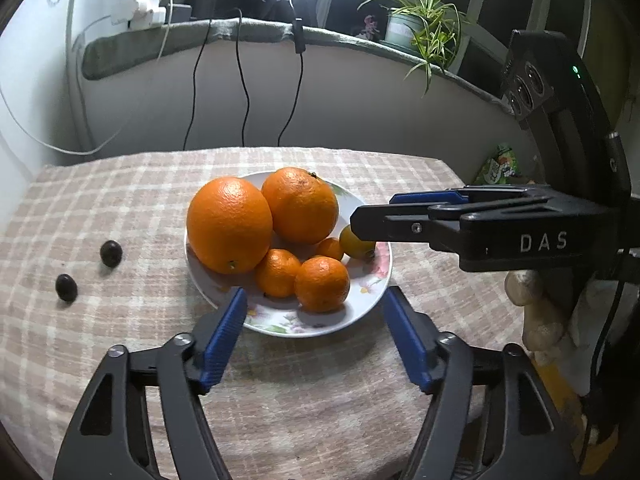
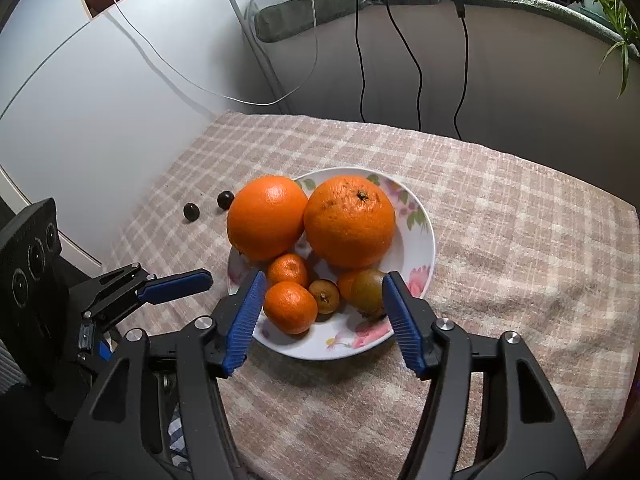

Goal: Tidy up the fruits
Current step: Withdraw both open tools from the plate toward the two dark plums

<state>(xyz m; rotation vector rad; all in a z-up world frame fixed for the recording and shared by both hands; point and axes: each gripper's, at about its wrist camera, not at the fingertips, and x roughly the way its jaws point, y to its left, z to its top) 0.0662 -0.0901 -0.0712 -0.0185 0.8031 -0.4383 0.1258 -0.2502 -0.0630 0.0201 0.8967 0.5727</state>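
The plate (image 1: 370, 304) stands mid-table (image 1: 120, 360). On the plate, two oranges (image 1: 229, 224) sit side by side at the back, touching; mandarins (image 1: 322, 284) cluster before them. Left of the plate, apart from it, two small fruits (image 1: 111, 253) lie on the table. A potted plant (image 1: 404, 28) stands on the ledge behind the plate.

Left gripper (image 1: 314, 304) and right gripper (image 2: 324, 292): jaws apart, nothing between the pads, both angled downward, side by side.
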